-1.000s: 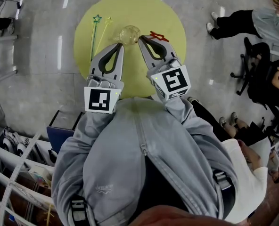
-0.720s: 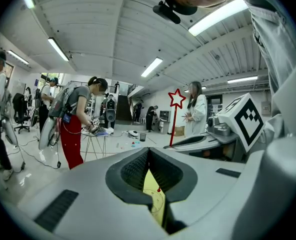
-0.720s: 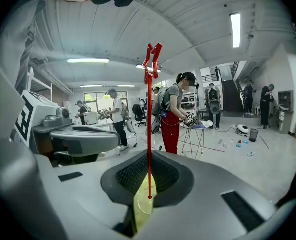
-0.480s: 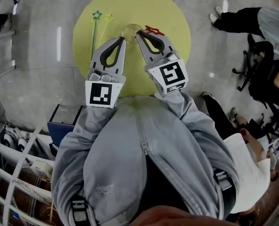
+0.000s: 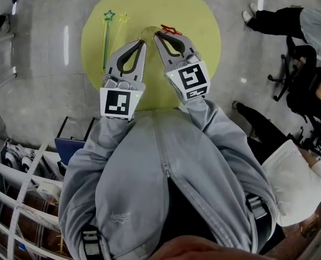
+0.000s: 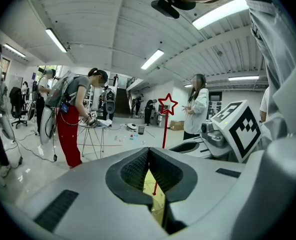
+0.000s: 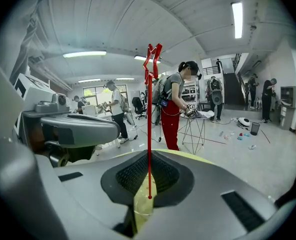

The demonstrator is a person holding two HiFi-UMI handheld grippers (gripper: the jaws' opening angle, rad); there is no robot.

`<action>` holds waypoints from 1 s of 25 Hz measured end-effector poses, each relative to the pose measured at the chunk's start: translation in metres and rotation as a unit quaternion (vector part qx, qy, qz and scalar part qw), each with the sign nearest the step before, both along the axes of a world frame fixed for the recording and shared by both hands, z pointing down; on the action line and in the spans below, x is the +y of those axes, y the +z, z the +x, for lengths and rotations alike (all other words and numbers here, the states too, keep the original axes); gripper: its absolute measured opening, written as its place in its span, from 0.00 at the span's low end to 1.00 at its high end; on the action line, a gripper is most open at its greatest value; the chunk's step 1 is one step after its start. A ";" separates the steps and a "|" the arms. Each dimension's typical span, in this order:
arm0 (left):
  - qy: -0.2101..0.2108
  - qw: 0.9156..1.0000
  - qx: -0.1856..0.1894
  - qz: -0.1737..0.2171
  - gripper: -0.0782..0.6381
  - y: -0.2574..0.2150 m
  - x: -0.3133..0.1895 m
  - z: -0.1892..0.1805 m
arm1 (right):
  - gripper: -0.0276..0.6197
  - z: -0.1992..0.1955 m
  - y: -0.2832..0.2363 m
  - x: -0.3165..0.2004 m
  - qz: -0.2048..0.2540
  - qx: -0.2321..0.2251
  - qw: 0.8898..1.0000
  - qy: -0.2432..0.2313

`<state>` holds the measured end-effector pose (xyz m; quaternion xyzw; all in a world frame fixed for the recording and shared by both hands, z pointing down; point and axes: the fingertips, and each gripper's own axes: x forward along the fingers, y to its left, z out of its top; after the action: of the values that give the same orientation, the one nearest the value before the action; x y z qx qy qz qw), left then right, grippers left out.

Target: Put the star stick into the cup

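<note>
A clear cup stands on the round yellow table. My right gripper is shut on the red star stick, right beside the cup's rim. In the right gripper view the stick rises upright from the closed tips, and its lower end hangs below them. My left gripper is shut, its tips at the cup's near side. I see nothing between them in the left gripper view, where the red star stands just beyond.
A green star stick and a yellow star stick lie on the table's left part. A seated person's legs and an office chair are to the right. A metal rack stands at the lower left.
Both grippers have moved away from my body, towards the table's far side. The red star has come closer to the cup's rim. Both pairs of jaws have stayed shut.
</note>
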<state>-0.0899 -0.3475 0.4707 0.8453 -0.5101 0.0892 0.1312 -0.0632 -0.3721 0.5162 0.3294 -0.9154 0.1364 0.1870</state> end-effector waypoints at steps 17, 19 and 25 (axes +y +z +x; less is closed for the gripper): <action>0.014 0.999 -0.007 -0.047 0.13 0.046 -0.006 0.005 | 0.10 -0.008 0.066 -0.004 -0.061 0.024 0.998 -0.015; 0.012 0.999 -0.007 -0.051 0.13 0.049 -0.006 0.003 | 0.10 -0.009 0.073 -0.004 -0.072 0.027 0.997 -0.016; 0.011 0.998 -0.007 -0.054 0.13 0.052 -0.008 0.002 | 0.10 -0.011 0.087 -0.007 -0.104 0.025 0.994 -0.012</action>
<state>-0.0880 -0.3552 0.5226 0.8419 -0.4962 0.1240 0.1719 -0.0737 -0.3788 0.6031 0.3000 -0.8955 0.2201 0.2443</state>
